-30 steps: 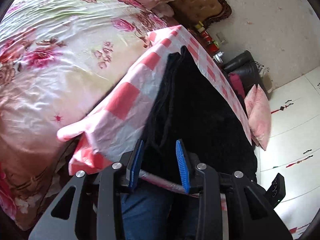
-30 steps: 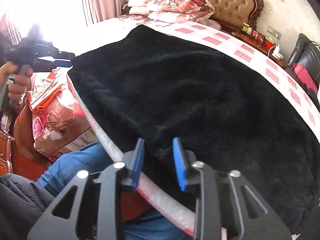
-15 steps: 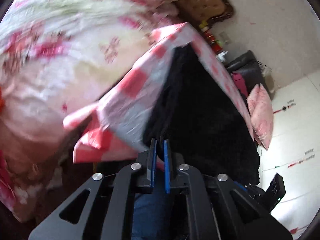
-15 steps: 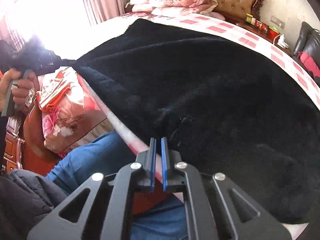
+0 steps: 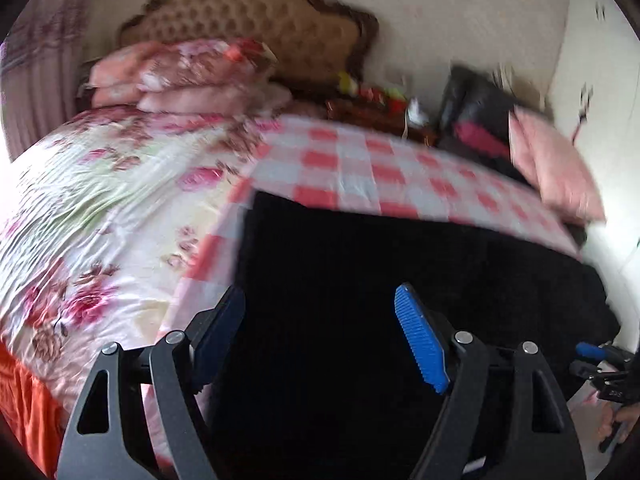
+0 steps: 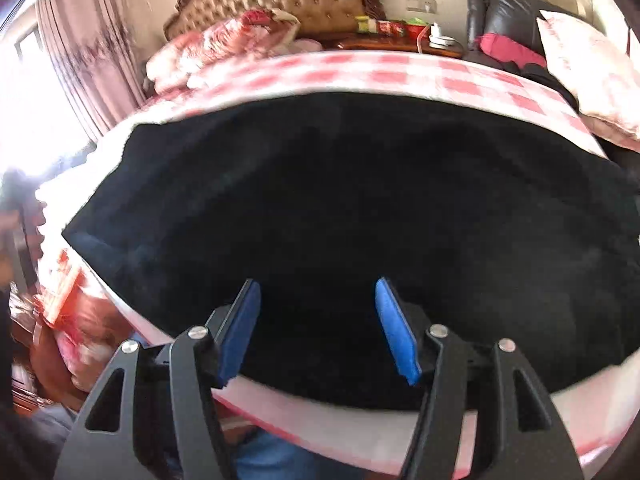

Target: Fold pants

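Black fuzzy pants (image 5: 400, 272) lie flat on a red-and-white checked cloth (image 5: 360, 172) on the bed; they fill the middle of the right wrist view (image 6: 360, 200). My left gripper (image 5: 320, 328) is open and empty above the pants' near left part. My right gripper (image 6: 318, 320) is open and empty above the pants' near edge. The right gripper also shows at the lower right of the left wrist view (image 5: 596, 360), held by a hand.
A floral bedspread (image 5: 100, 208) covers the bed to the left. Pillows (image 5: 180, 76) and a tufted headboard (image 5: 256, 28) are at the back. A nightstand (image 6: 400, 40), a dark chair (image 6: 504, 16) and a pink cushion (image 5: 552, 168) stand to the right.
Both grippers were shut on the pants' near edge half a second ago. Both have now opened, let go and lifted, and the pants lie folded flat on the cloth.
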Tool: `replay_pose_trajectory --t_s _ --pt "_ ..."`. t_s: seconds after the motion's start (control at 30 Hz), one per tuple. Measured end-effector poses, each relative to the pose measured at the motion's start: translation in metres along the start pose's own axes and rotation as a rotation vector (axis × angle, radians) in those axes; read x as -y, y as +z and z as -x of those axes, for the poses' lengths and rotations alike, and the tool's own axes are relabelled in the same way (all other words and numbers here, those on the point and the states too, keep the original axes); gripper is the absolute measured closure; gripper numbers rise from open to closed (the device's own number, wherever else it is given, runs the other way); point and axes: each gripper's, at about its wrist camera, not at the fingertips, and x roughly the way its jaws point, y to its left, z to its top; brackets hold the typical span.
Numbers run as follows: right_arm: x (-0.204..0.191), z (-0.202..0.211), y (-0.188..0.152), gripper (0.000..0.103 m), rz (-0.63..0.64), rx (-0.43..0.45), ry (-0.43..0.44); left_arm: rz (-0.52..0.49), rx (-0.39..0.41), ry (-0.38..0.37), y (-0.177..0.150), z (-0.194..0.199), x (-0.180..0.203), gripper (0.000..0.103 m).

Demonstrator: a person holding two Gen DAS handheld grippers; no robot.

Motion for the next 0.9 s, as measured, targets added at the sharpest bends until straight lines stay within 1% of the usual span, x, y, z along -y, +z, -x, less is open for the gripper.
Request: replay_pose_trajectory --t_s 0.07,0.1,0.13,0.17,0.2,0.23,0.3,0.37,0.4,0.43,0.5,0.53,0.57,0.6,0.63,0.7,0.73,0.8,0.83,0.9 --pt "0.004 0.011 -0.012 0.042 0.019 0.020 0.032 -0.031 -0.081 0.082 -0.007 -0.024 0.000 0.028" --pt "0.006 0.015 -0.014 0.041 0.030 0.026 0.042 -0.018 -0.139 0.153 -0.011 -0.036 -0.006 0.029" --pt "0.009 0.023 -0.018 0.037 0.037 0.031 0.069 0.006 -0.171 0.222 -0.016 -0.042 -0.015 0.029" --pt "0.015 0.031 -0.019 0.036 0.025 0.036 0.095 0.031 -0.169 0.238 -0.018 -0.042 -0.020 0.029" --pt "0.022 0.039 -0.018 0.035 0.003 0.052 0.110 0.074 -0.157 0.233 -0.020 -0.037 -0.027 0.029" --pt "0.040 0.052 -0.014 0.032 -0.043 0.094 0.103 0.112 -0.150 0.242 -0.022 -0.031 -0.034 0.029" --pt "0.071 0.067 -0.010 0.031 -0.101 0.141 0.055 0.147 -0.109 0.278 -0.023 -0.015 -0.042 0.031" --pt "0.110 0.074 -0.001 0.031 -0.167 0.174 -0.063 0.151 -0.062 0.309 -0.021 -0.001 -0.042 0.034" --pt "0.133 0.073 0.003 0.031 -0.200 0.171 -0.125 0.152 -0.050 0.313 -0.020 0.003 -0.041 0.035" --pt "0.145 0.072 0.003 0.031 -0.211 0.172 -0.158 0.156 -0.038 0.313 -0.020 0.008 -0.038 0.038" --pt "0.174 0.066 0.001 0.031 -0.224 0.140 -0.254 0.166 -0.030 0.308 -0.020 0.016 -0.037 0.039" --pt "0.190 0.063 -0.002 0.037 -0.236 0.103 -0.321 0.170 -0.032 0.297 -0.021 0.018 -0.037 0.041" --pt "0.200 0.066 -0.007 0.038 -0.234 0.107 -0.317 0.182 -0.041 0.282 -0.021 0.019 -0.036 0.041" --pt "0.205 0.070 -0.011 0.038 -0.219 0.120 -0.306 0.204 -0.049 0.275 -0.024 0.021 -0.039 0.041" --pt "0.204 0.069 -0.013 0.036 -0.179 0.105 -0.346 0.225 -0.053 0.271 -0.027 0.022 -0.042 0.041" --pt "0.199 0.062 -0.015 0.024 -0.112 0.048 -0.481 0.274 -0.064 0.300 -0.035 0.028 -0.054 0.041" --pt "0.197 0.063 -0.018 0.025 -0.104 0.049 -0.494 0.286 -0.065 0.305 -0.038 0.029 -0.056 0.041" --pt "0.196 0.072 -0.022 0.025 -0.159 0.076 -0.483 0.321 -0.057 0.318 -0.044 0.038 -0.064 0.041" --pt "0.193 0.079 -0.022 0.025 -0.188 0.099 -0.479 0.318 -0.043 0.329 -0.045 0.043 -0.065 0.041" --pt "0.180 0.090 -0.015 0.025 -0.203 0.142 -0.489 0.274 -0.007 0.332 -0.042 0.050 -0.059 0.041"
